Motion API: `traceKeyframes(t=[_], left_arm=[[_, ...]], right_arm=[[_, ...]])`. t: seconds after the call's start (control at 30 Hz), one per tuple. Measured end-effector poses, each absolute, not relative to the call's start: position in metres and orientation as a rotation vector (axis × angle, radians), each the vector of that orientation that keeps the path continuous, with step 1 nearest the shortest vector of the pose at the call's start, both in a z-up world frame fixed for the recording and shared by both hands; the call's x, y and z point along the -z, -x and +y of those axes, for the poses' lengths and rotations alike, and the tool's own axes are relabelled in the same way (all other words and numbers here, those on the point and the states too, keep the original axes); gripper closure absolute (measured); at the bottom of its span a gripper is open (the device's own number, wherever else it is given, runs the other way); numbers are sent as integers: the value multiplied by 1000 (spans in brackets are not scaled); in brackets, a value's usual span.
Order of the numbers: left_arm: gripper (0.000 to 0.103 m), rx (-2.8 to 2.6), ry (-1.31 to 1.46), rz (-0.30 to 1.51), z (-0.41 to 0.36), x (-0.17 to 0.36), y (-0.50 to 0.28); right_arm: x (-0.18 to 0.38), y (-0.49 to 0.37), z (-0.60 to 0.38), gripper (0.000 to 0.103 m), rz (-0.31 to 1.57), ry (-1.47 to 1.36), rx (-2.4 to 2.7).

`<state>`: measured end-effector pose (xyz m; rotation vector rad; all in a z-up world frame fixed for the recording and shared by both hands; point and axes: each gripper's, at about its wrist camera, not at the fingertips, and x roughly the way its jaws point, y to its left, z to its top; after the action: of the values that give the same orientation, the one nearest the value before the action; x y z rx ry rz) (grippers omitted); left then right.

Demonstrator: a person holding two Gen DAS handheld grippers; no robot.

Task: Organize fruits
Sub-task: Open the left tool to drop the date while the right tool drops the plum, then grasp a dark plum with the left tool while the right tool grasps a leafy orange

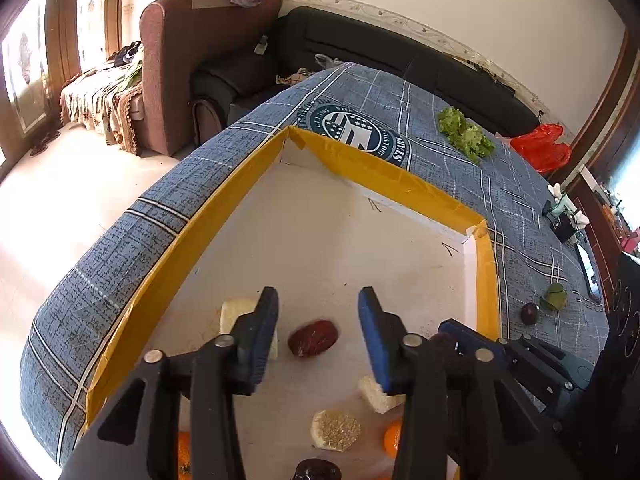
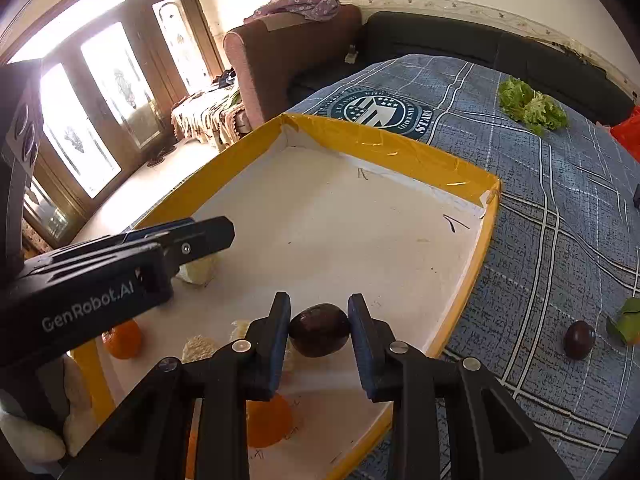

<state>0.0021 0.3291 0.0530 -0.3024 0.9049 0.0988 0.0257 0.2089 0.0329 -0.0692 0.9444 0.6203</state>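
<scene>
- Right then, the dark plum [image 2: 319, 330] sat between the blue fingers of the right gripper [image 2: 319, 334], which looked clamped on it, over the near part of the yellow-edged tray [image 2: 400, 148].
- Below and behind that gripper lay an orange [image 2: 267, 420]; another orange [image 2: 122, 339] sat off to its left.
- The left gripper [image 1: 318, 334] had its fingers apart and held nothing; a reddish-brown fruit [image 1: 313, 338] lay on the tray floor between and beyond its tips.
- Pale chunks [image 1: 236, 316] lay beside and under its left finger, and a grainy round piece [image 1: 335, 430] sat nearer its base.
- Risk, as I judged it: the plum was round and smooth, so a slack squeeze could let it roll out, and it might knock the orange beneath.
- The two grippers stood close together over the tray, so one could bump the other.
- Out to the right gripper's right, beyond the tray's edge, another plum [image 2: 579, 339] waited on the blue cloth [image 2: 540, 240], just beside a green leaf [image 2: 628, 320]; lettuce [image 2: 532, 106] lay farther ahead.
</scene>
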Motion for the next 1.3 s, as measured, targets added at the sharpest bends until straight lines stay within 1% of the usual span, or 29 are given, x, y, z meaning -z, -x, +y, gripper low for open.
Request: traceKeyframes(t=[0.03,0.07,0.1,0.23,0.3,0.37,0.43,0.5,0.7,0.8,0.9,0.97,1.03,1.17,1.23,1.3], left_arm=[[54,-103,311,903,331,-53,-1],[48,-107,319,902,332,-53,-1],[45,-112,329,901,334,-54,0],[45,-117,359,901,338,-57,6],[45,-116,372,881,338,-65,13],[44,-109,392,854,337,-76,23],[39,-97,411,832,335,-87,32],[30,-78,434,813,330,-100,43],[25,65,460,756,297,-147,76],[25,146,478,715,279,-173,96],[25,199,452,662,258,-204,115],[24,216,407,615,242,-227,127],[22,223,371,584,229,-246,132],[22,231,303,521,211,-292,141],[21,184,242,464,204,-318,145],[10,145,182,399,197,-337,148]], right_arm=[[-33,-26,209,69,946,70,-622],[-34,-25,210,69,945,71,-624],[-33,-25,211,69,947,75,-627],[-37,-21,209,68,942,64,-631],[-44,-18,203,62,931,40,-633],[-54,-14,193,58,905,19,-623],[-65,-9,182,58,886,-6,-612],[-76,-3,168,58,864,-31,-596],[-124,20,102,58,766,-83,-512],[-157,36,61,55,709,-95,-458],[-200,53,15,55,643,-112,-411],[-241,68,-21,53,555,-102,-346],[-277,82,-43,50,487,-96,-303],[-354,106,-72,49,352,-45,-221],[-392,118,-79,43,276,11,-168],[-417,130,-83,32,220,43,-128]])
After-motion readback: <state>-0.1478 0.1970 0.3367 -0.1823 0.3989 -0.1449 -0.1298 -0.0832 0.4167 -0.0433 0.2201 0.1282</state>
